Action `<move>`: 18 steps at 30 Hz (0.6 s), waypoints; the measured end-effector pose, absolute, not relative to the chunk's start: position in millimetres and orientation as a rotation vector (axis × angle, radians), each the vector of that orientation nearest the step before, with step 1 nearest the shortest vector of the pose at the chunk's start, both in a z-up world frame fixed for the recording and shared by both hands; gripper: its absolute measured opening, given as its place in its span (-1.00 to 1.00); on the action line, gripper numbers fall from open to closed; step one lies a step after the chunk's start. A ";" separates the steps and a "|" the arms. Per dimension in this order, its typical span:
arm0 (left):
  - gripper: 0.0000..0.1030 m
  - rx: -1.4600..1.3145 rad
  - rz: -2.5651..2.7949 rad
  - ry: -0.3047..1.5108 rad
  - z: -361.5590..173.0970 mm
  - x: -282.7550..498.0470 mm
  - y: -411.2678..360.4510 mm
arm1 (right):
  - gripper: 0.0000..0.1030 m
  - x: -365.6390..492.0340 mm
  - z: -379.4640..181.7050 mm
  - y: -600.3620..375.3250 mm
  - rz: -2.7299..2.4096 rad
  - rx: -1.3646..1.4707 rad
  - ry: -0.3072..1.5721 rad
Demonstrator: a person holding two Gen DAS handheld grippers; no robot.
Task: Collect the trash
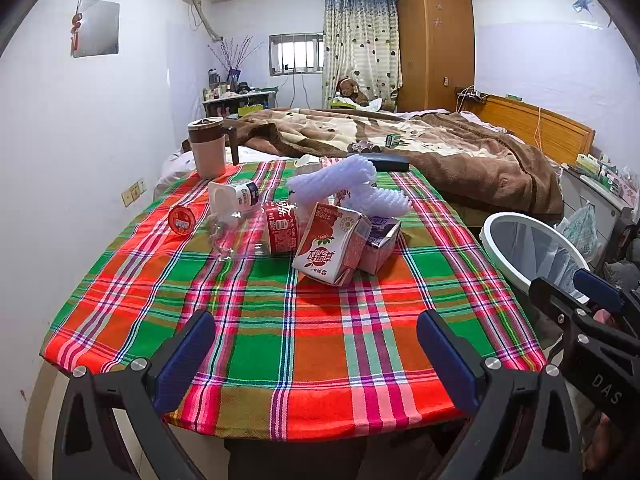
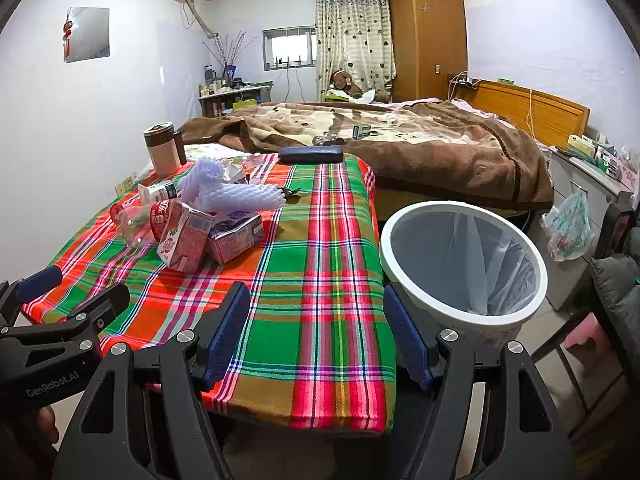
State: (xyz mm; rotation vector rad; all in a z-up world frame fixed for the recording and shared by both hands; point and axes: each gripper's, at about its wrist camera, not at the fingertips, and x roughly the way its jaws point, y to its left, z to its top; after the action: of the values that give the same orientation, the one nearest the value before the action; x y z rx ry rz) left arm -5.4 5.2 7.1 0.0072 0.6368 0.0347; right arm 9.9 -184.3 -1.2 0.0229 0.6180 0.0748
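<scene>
Both hand-held grippers are hovering over the near edge of the worktop (image 1: 280,344), which is wearing a red, green and orange plaid cloth. The left hand-held gripper (image 1: 316,348) is standing released, its 2 blue-padded fingers spread wide with nothing between them, and the right hand-held gripper (image 2: 316,332) is likewise spread and gripping nothing. The trash is sitting in a loose cluster toward the far left of the worktop — a red milk carton (image 1: 330,250) is lying tilted in front, touching a smaller opened carton (image 1: 380,244) just beside it. A clear plastic bottle (image 1: 256,228) with a red label is lying on its side against the red carton, and a white foam net sleeve (image 1: 344,186) is resting on top of the pile. A small white bottle (image 1: 234,196) is lying just behind the clear one, and a red lid (image 1: 181,220) is sitting apart to the left. A white trash bin (image 2: 464,264) with a clear liner is standing off the worktop's right edge — open-mouthed, next to the right hand-held gripper. A brown-lidded mug (image 1: 210,146) is standing upright at the far left corner, and a dark case (image 2: 311,155) is lying along the far edge.
</scene>
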 end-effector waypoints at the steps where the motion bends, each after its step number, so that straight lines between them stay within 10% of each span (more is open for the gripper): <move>1: 0.98 0.007 0.035 0.636 7.0 -5.2 5.5 | 0.37 9.9 -1.0 -184.0 0.074 0.022 0.618; 18: 0.98 0.003 0.024 0.674 -2.2 7.0 16.5 | 0.37 18.5 -5.7 -183.6 0.083 0.033 0.633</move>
State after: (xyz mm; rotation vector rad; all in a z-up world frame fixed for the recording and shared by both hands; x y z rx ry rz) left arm 7.0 16.5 -2.2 0.0026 0.6737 0.0244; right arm 18.5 -183.6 -5.7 0.0326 0.6331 0.0827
